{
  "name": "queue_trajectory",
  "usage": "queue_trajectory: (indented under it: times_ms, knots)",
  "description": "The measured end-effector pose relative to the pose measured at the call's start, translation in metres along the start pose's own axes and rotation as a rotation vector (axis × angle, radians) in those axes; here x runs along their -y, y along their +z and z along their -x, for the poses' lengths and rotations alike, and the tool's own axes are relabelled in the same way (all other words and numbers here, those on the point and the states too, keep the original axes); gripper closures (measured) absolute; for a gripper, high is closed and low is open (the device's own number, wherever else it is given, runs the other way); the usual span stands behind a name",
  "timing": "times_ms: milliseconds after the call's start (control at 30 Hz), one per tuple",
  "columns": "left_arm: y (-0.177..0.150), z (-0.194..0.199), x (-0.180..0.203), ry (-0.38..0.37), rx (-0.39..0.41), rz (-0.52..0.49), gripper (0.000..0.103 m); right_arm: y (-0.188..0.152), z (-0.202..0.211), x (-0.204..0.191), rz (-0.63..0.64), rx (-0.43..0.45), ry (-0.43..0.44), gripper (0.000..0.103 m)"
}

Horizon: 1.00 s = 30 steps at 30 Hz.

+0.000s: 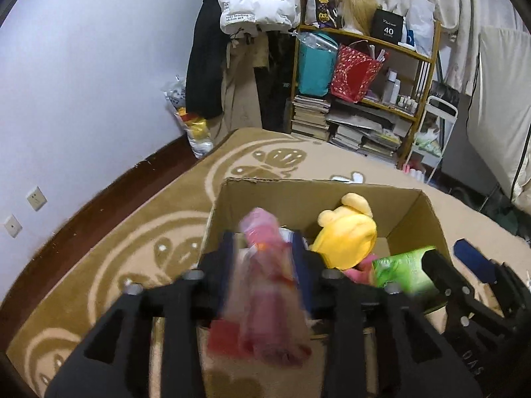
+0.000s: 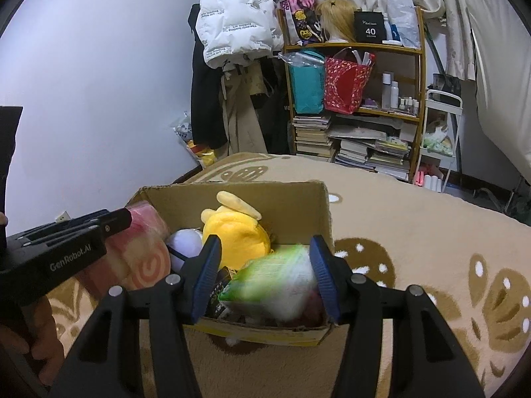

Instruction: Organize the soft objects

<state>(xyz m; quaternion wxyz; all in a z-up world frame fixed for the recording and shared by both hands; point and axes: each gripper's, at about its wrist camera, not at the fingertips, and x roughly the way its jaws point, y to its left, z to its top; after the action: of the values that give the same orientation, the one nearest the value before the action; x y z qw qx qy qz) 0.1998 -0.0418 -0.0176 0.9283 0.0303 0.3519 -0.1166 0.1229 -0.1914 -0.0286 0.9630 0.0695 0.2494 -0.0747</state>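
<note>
Soft toys fill the cardboard box (image 2: 298, 205) on the patterned rug (image 2: 415, 232): a yellow plush (image 2: 235, 232) at its 12 o'clock end. Left tongs (image 1: 265, 258) stand part-open around a blurred pink toy (image 1: 265, 285); right tongs (image 2: 265, 275), part-open, flank a blurred green pack (image 2: 275, 282); grip unclear on both

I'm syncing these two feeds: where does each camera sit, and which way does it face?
Left wrist: on the left gripper, facing down over the cardboard box; the right gripper shows at right.
Right wrist: on the right gripper, facing the box; left gripper and a hand show.
Shared: box, yellow plush, shelf.
</note>
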Motion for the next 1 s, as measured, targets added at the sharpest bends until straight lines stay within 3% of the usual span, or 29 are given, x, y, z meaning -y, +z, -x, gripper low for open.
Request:
queue_trajectory:
  times_ms: [33, 67, 233, 333, 433, 533, 1000]
  knots:
    - [0.0, 0.003, -0.001, 0.01, 0.01, 0.001, 0.035, 0.0, 0.003, 0.0, -0.001, 0.005, -0.003, 0.035]
    - [0.0, 0.006, -0.003, 0.021, 0.027, 0.006, 0.03, 0.001, 0.004, 0.001, -0.003, 0.009, -0.004, 0.031]
    - [0.005, 0.013, -0.014, 0.059, 0.0, 0.034, 0.015, 0.008, 0.013, 0.005, -0.019, 0.029, -0.013, 0.013]
    - [0.008, 0.022, -0.016, 0.127, 0.017, 0.02, 0.002, 0.011, 0.018, 0.005, -0.008, 0.024, -0.027, 0.01]
    - [0.011, 0.032, -0.016, 0.186, 0.045, -0.022, 0.001, 0.013, 0.022, 0.006, -0.001, 0.021, -0.04, 0.001]
    - [0.012, 0.043, -0.019, 0.233, 0.075, -0.03, 0.0, 0.013, 0.029, 0.006, -0.012, 0.032, -0.04, 0.0]
    - [0.002, 0.106, -0.025, 0.152, 0.088, -0.052, 0.0, 0.022, 0.083, 0.008, -0.029, 0.057, 0.0, 0.0]
